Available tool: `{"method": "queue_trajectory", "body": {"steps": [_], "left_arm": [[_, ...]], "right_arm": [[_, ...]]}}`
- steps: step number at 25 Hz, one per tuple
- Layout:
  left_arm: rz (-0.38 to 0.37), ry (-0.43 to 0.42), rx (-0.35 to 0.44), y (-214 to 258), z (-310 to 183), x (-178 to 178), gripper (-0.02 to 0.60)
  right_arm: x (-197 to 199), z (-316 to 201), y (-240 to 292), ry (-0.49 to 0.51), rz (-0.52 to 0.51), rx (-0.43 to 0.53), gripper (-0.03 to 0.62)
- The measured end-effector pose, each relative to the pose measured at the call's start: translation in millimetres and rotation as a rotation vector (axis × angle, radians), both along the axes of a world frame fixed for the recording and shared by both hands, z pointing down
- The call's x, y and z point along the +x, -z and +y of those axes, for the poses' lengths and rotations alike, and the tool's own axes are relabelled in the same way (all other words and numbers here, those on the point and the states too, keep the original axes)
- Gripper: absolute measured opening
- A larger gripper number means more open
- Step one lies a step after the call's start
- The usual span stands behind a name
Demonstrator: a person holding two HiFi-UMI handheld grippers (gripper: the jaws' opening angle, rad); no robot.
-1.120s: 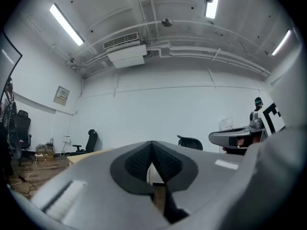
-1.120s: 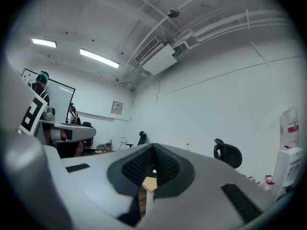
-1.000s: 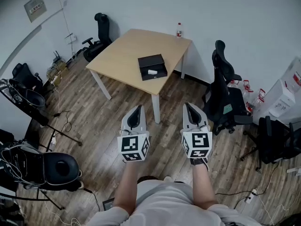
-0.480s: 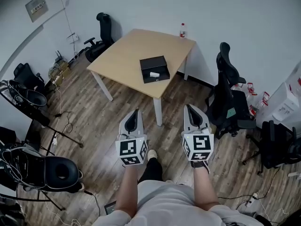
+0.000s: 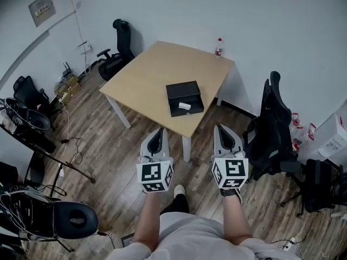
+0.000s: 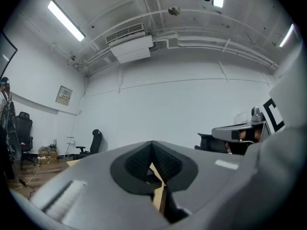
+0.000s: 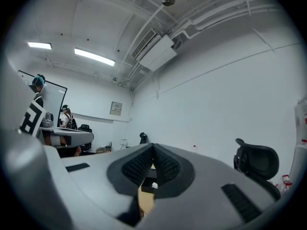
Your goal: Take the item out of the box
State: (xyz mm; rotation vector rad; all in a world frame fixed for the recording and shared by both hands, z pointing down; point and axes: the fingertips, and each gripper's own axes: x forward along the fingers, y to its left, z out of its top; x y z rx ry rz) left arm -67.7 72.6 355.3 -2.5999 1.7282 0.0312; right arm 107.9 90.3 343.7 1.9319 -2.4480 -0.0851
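Observation:
An open black box lies near the front corner of a light wooden table, and a small white item rests inside it. I hold both grippers side by side well short of the table, over the wooden floor. My left gripper is shut with nothing in it. My right gripper is shut and empty too. In the left gripper view the jaws meet, with only a sliver of table behind them. In the right gripper view the shut jaws frame the black box.
A water bottle stands at the table's far corner. Black office chairs stand behind the table and to its right. Dark equipment and cables crowd the left side. White boxes sit at the far right.
The table and box have come closer and lower in the head view as I walk forward. Both grippers stay shut, held in front of me.

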Motion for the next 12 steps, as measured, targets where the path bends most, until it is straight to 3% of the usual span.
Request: {"method": "queue_trajectory", "body": {"steps": [12], "left_arm": [[0.020, -0.035, -0.036, -16, -152, -20, 0.005]], "right_arm": [[-36, -157, -15, 0.022, 0.047, -0.047, 0.012]]}}
